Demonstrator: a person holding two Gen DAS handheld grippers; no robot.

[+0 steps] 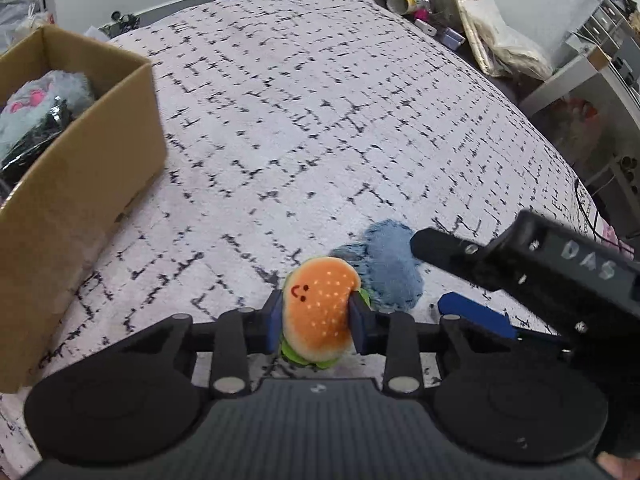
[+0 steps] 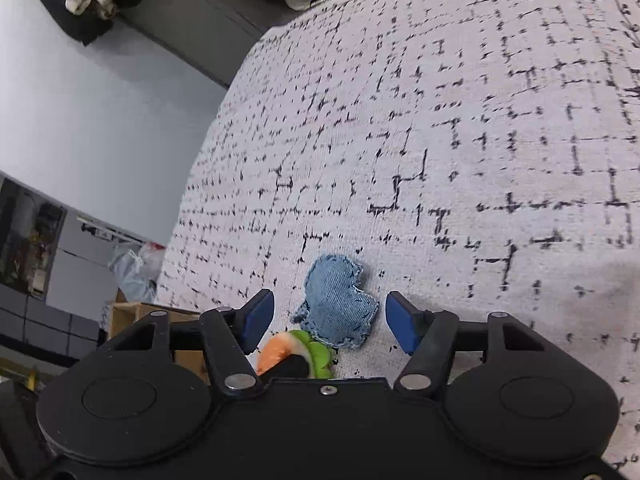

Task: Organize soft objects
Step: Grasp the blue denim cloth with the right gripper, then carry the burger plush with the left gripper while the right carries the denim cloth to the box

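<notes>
My left gripper (image 1: 318, 314) is shut on a plush burger toy (image 1: 320, 312) with an orange bun, a small face and green lettuce, just above the patterned bedspread. The burger's edge also shows in the right wrist view (image 2: 296, 350). A blue denim heart-shaped pad (image 1: 390, 266) lies flat on the bed just beyond and right of the burger. My right gripper (image 2: 328, 322) is open, its blue pads either side of the denim heart (image 2: 338, 308), close above it. The right gripper's body shows at the right of the left wrist view (image 1: 472, 280).
An open cardboard box (image 1: 80, 184) stands on the bed at the left, holding a fluffy grey-and-pink plush (image 1: 36, 108) and something black. The white bedspread (image 1: 320, 120) with black marks stretches ahead. Clutter and shelves (image 1: 580, 80) line the bed's far right side.
</notes>
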